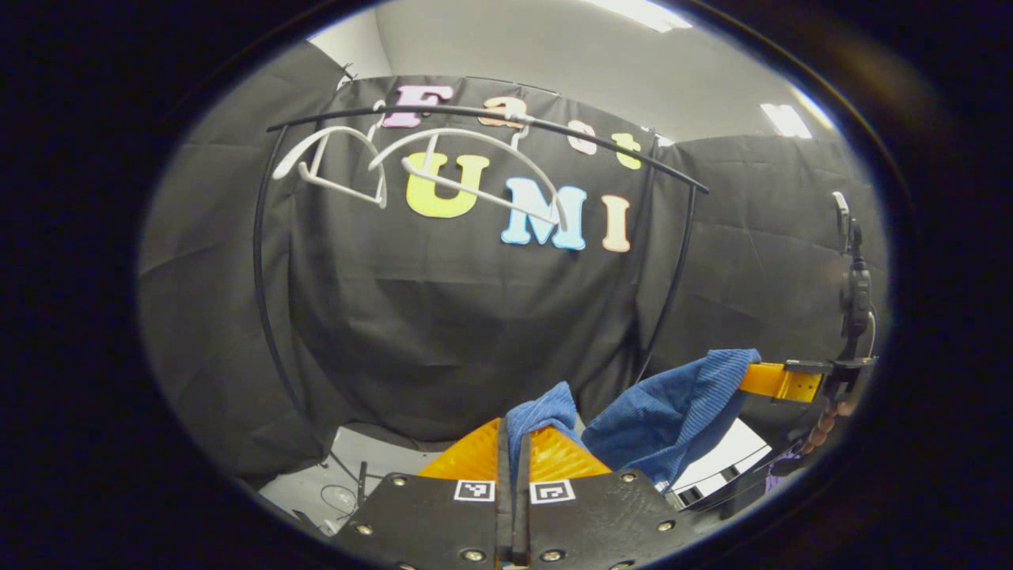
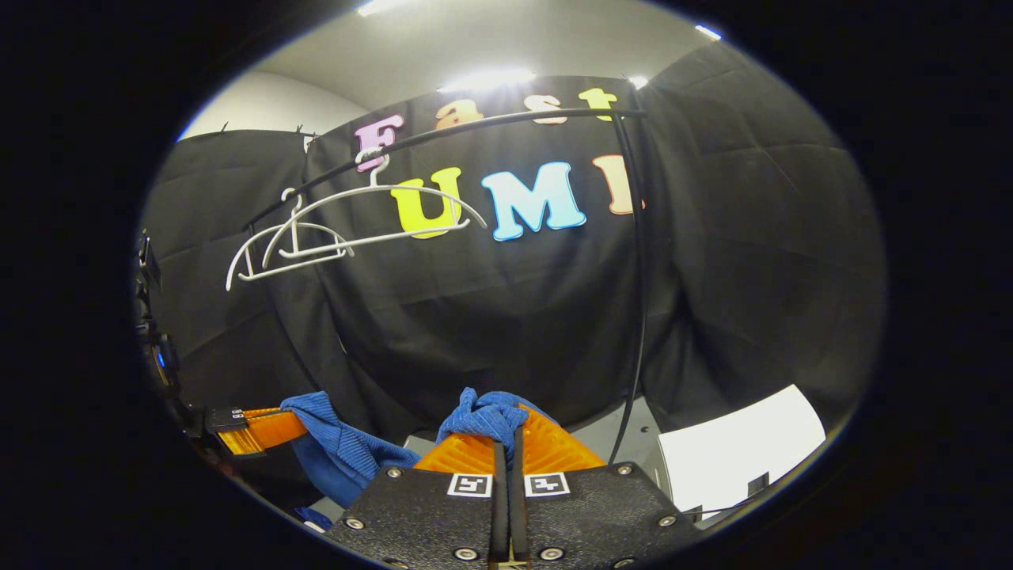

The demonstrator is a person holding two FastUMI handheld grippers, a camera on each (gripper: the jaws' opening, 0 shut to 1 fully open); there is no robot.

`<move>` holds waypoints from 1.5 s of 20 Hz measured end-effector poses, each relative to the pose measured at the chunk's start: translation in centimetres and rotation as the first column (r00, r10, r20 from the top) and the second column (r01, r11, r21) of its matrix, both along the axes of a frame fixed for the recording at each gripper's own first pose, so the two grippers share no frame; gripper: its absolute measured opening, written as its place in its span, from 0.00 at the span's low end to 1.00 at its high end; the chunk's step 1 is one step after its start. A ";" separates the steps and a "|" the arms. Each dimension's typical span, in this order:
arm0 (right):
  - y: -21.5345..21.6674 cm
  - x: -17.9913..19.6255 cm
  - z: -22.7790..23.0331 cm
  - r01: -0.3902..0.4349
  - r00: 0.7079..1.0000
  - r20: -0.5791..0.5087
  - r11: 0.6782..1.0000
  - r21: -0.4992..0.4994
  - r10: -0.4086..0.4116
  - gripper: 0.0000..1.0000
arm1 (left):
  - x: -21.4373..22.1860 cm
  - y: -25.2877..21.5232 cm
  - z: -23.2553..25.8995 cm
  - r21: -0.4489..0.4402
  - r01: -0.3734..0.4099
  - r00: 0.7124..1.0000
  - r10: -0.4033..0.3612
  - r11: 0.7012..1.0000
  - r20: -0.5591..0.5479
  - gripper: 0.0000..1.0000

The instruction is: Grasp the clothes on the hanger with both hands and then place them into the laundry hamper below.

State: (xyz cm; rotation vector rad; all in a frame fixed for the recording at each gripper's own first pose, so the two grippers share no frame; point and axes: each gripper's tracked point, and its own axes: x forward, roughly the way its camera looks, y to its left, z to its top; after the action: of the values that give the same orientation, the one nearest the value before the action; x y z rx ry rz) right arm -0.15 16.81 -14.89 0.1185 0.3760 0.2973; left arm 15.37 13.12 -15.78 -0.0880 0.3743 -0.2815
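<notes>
the blue cloth (image 1: 665, 412) is off the rail and hangs stretched between the two grippers, low in front of the black wall. the left gripper (image 1: 514, 443) has its orange fingers pressed together on one bunched corner of it, and the right gripper (image 2: 506, 439) is likewise pinched tight on the other corner, a wad of blue poking up between its tips. each corner has its own grip, probably so the garment stays spread and comes down without dragging or slipping out of one side.

above, the two white hangers (image 2: 348, 229) sit bare on the black rail (image 2: 491, 123), so the pulling-off part looks done; what is left is the lowering and letting go.

the hamper itself is hard to pick out. a white flat shape (image 2: 736, 459) shows low on the right of the right gripper view, and i cannot tell whether it is the hamper or just a board on the floor, nor what lies inside it. the next move, as i judge it, calls for both grippers to drop together until the cloth is over the opening.
</notes>
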 end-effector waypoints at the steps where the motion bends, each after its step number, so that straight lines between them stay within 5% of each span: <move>1: -0.1 -0.3 -1.2 0.004 1.000 -0.021 1.000 -0.009 -0.004 0.01 | 0.1 0.4 -1.3 0.015 0.000 1.000 0.000 1.000 -0.022 0.06; 14: 0.3 -2.2 -14.9 0.024 0.958 -0.282 0.997 -0.073 -0.044 0.02 | 0.7 2.1 -17.1 0.110 0.000 0.956 0.032 0.994 -0.291 0.02; 30: -1.6 -1.5 -24.4 0.108 0.867 -0.473 0.986 -0.127 -0.156 0.03 | 0.9 1.7 -29.6 0.118 0.019 0.884 0.039 0.993 -0.466 0.02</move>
State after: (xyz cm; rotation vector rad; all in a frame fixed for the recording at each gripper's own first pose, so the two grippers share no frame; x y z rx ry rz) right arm -1.67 15.18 -39.32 0.1224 0.8756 0.1081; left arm 16.26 14.85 -45.39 -0.0386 0.8727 -0.2245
